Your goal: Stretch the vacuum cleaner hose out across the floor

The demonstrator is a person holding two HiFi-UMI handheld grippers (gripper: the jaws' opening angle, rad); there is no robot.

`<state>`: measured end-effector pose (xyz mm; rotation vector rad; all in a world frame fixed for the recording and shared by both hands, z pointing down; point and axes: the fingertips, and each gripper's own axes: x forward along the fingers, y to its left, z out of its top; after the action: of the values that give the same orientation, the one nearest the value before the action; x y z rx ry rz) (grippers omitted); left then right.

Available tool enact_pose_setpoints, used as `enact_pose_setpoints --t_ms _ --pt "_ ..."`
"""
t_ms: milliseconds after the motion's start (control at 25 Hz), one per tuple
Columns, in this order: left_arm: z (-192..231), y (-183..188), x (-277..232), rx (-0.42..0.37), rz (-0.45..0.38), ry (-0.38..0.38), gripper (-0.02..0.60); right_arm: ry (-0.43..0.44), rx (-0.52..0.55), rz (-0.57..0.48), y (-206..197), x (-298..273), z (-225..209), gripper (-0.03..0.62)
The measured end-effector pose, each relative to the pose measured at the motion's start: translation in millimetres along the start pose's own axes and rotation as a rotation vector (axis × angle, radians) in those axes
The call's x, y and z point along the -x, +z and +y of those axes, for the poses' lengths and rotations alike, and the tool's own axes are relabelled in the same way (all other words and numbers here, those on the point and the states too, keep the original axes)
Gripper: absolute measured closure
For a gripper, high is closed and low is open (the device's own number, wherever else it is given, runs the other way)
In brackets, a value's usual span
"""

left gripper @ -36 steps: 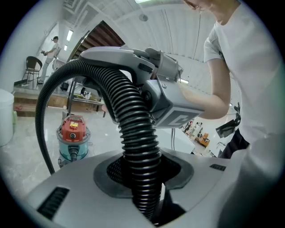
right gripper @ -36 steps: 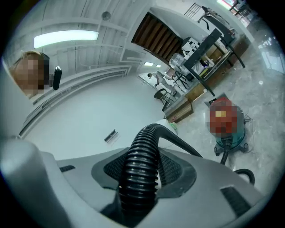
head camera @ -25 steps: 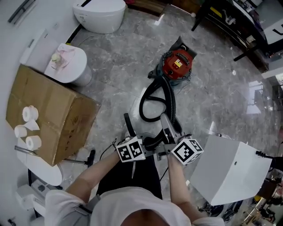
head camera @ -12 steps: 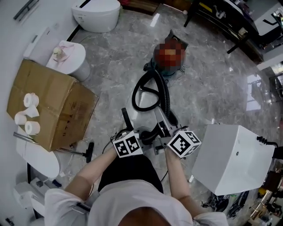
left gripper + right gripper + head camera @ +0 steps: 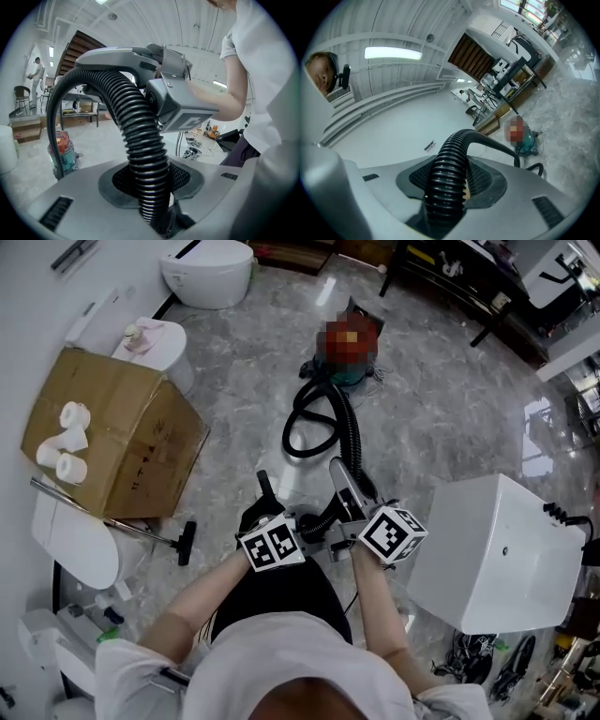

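Note:
The vacuum cleaner (image 5: 349,345) stands on the marble floor at the top middle of the head view. Its black ribbed hose (image 5: 323,418) runs out of it, makes one loop and comes down to my hands. My left gripper (image 5: 298,524) is shut on the hose (image 5: 140,140), which rises between its jaws to a grey handle piece (image 5: 117,56). Just to the right, my right gripper (image 5: 352,514) is also shut on the hose (image 5: 447,173); from there the hose curves off toward the vacuum cleaner (image 5: 520,136). Both grippers (image 5: 150,187) (image 5: 445,190) sit side by side close to my body.
A cardboard box (image 5: 112,442) with toilet rolls (image 5: 64,446) stands at the left, a long-handled floor tool (image 5: 150,535) beside it. A toilet (image 5: 211,268) and a white round bin (image 5: 155,348) are at the top left. A white cabinet (image 5: 497,554) stands close on my right, dark furniture (image 5: 469,282) beyond.
Both grippers have backed away from the vacuum cleaner with the hose in them. The vacuum cleaner sits higher in the head view and the hose loop has drawn longer and narrower.

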<state>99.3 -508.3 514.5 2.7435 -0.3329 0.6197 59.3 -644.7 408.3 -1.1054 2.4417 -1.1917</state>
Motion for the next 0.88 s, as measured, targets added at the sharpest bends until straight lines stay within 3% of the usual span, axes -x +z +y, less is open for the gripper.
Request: enact_pose_setpoints --t_ms 360,680,880 --pt "-65 -18 2 0.04 0.037 0.01 0.43 -0.014 -0.104 -0.015 -31 55 5 0.407" --pt "-101 -42 18 0.064 0.014 0.009 0.431 -0.011 -0.056 0.018 -71 73 32 0.407" --pt "-148 -69 52 0.04 -0.004 0.012 0.431 -0.007 -0.044 0.006 -115 97 74 0.407"
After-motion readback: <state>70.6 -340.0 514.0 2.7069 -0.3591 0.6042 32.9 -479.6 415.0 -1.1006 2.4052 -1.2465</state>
